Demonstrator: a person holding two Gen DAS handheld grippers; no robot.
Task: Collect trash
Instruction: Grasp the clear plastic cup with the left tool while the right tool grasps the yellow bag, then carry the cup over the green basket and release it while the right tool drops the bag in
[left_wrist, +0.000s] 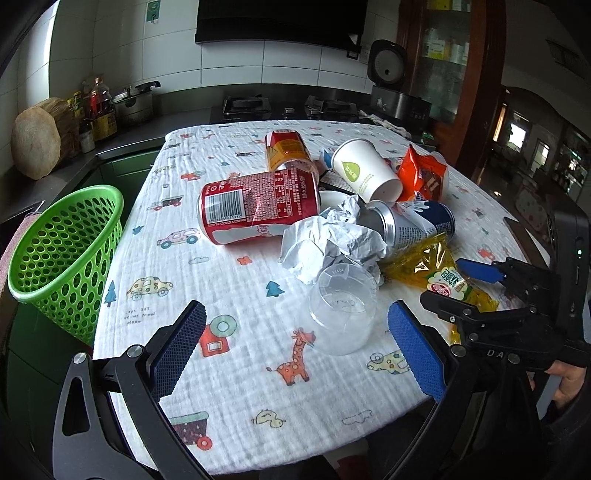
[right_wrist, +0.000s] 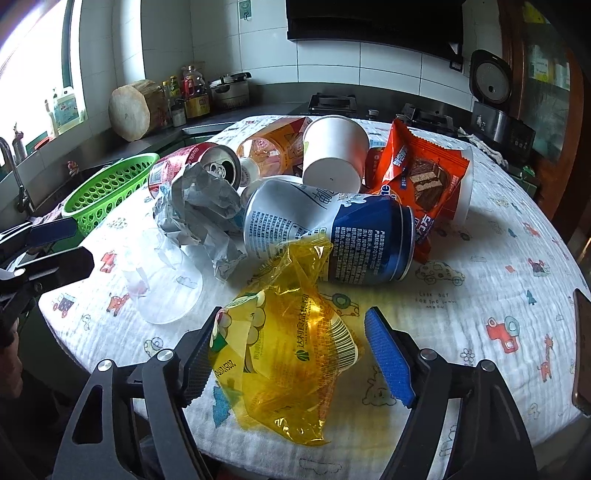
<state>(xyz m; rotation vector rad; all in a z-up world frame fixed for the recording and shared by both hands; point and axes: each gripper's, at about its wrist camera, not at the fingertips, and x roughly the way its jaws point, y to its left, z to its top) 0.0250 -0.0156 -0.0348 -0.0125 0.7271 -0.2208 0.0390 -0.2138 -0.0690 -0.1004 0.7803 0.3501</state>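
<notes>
Trash lies piled on a table with a cartoon-print cloth (left_wrist: 236, 295). My left gripper (left_wrist: 295, 343) is open, its blue pads on either side of a clear plastic cup (left_wrist: 341, 310) lying on its side, not touching it. My right gripper (right_wrist: 295, 354) is open around a yellow plastic wrapper (right_wrist: 284, 354); it also shows in the left wrist view (left_wrist: 480, 291). Behind lie crumpled paper (left_wrist: 328, 240), a red cola can (left_wrist: 255, 206), a blue-white can (right_wrist: 332, 236), a white paper cup (right_wrist: 334, 151), an orange snack wrapper (right_wrist: 421, 184) and an orange-red bottle (left_wrist: 286, 147).
A green perforated basket (left_wrist: 62, 251) stands off the table's left edge. Behind the table is a kitchen counter with a wooden block (left_wrist: 37, 144), bottles, a pot, a stove (left_wrist: 247, 107) and a rice cooker (left_wrist: 391, 85).
</notes>
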